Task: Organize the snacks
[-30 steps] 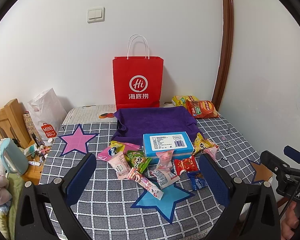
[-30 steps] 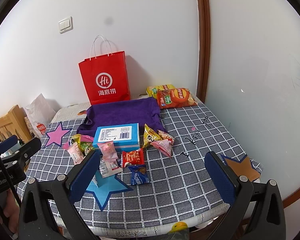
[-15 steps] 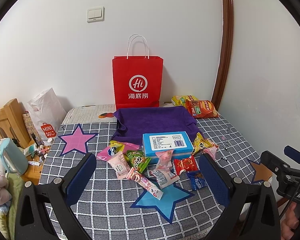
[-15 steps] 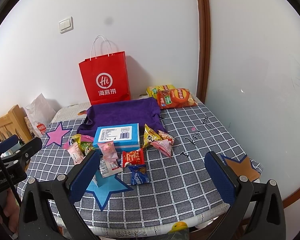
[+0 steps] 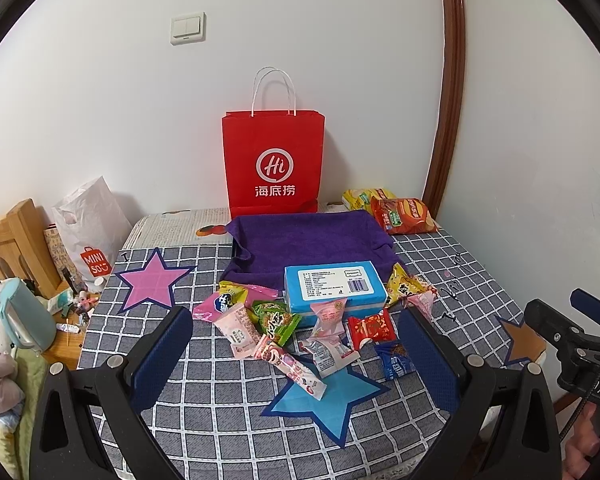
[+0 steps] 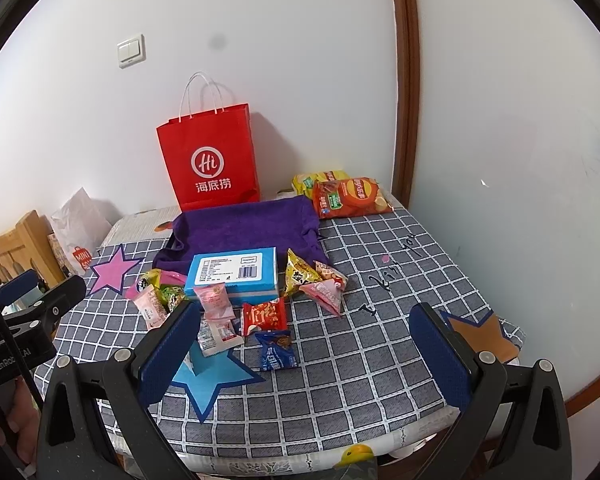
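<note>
- Snacks lie in a loose heap near the middle of my worktop (image 5: 228,408), which is covered in a grey checked cloth with star patches.
- The blue box (image 5: 332,288) sits at the far side of the heap, its near edge touched by a pink wrapped sweet (image 5: 330,314).
- Just near of the box I see a red packet (image 5: 370,328) and, nearer still, a dark blue packet (image 5: 394,360).
- Left of the box lie a green packet (image 5: 276,320) and a pale pink packet (image 5: 240,328); a long pink stick pack (image 5: 290,366) reaches onto the light blue star patch (image 5: 332,400).
- Right of the box, a yellow packet (image 6: 300,276) rests against a pink triangular one (image 6: 324,294).
- Behind the heap a purple towel (image 5: 308,240) is spread out, with the red paper bag (image 5: 274,164) standing upright against the far wall.
- Two crisp bags (image 6: 350,198) lie at the far right corner of the worktop.
- My left claw (image 5: 296,356) hangs above the near edge, its jaws spread wide and holding nothing.
- My right claw (image 6: 304,352) is likewise wide apart and empty, over the near right part of the worktop.
- A white shopping bag (image 5: 90,224) sits off the left side.
</note>
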The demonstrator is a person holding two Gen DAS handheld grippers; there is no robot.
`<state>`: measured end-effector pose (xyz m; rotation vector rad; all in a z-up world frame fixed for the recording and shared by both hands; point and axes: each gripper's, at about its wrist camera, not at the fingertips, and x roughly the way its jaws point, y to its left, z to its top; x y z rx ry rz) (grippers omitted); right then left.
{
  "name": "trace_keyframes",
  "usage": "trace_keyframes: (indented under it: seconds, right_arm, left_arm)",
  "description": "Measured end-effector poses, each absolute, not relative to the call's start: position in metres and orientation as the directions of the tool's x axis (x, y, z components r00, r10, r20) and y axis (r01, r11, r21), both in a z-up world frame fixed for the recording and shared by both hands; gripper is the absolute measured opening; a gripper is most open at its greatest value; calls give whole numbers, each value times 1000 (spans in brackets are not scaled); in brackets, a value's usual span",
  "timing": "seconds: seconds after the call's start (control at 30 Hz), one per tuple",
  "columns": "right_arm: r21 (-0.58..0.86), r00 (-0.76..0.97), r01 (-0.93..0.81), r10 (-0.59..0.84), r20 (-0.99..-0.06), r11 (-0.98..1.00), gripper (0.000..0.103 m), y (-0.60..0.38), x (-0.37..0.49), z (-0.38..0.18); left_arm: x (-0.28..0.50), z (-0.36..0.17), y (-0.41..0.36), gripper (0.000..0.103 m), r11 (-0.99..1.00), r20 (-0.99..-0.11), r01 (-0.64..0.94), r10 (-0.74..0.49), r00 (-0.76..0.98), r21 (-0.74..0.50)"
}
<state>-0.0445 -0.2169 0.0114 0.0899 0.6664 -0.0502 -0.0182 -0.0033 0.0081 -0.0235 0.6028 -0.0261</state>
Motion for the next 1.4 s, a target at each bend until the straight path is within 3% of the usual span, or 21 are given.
trace_keyframes:
  seconds: [0.4,0.8,1.37,1.4]
  right_arm:
    - [117,777,42,41,-628,992,103,-222,-29,-5]
    - [112,699,82,23,-715,990,102,-248,12,-75]
    - [105,514,-3,91,-853,995,86,-202,67,-196]
    - [101,509,-2,87,-856,995,81,-200,70,-200]
  left_arm:
    - [6,-7,-5,103,999,-598,34,-34,800,-11]
    - [53,-47,18,101,999,-649,22,12,761,44]
    - [97,-122,76,99,999,-748,-48,17,663,-19]
    - [99,-126,79,99,998,-755,-49,7,656,-33]
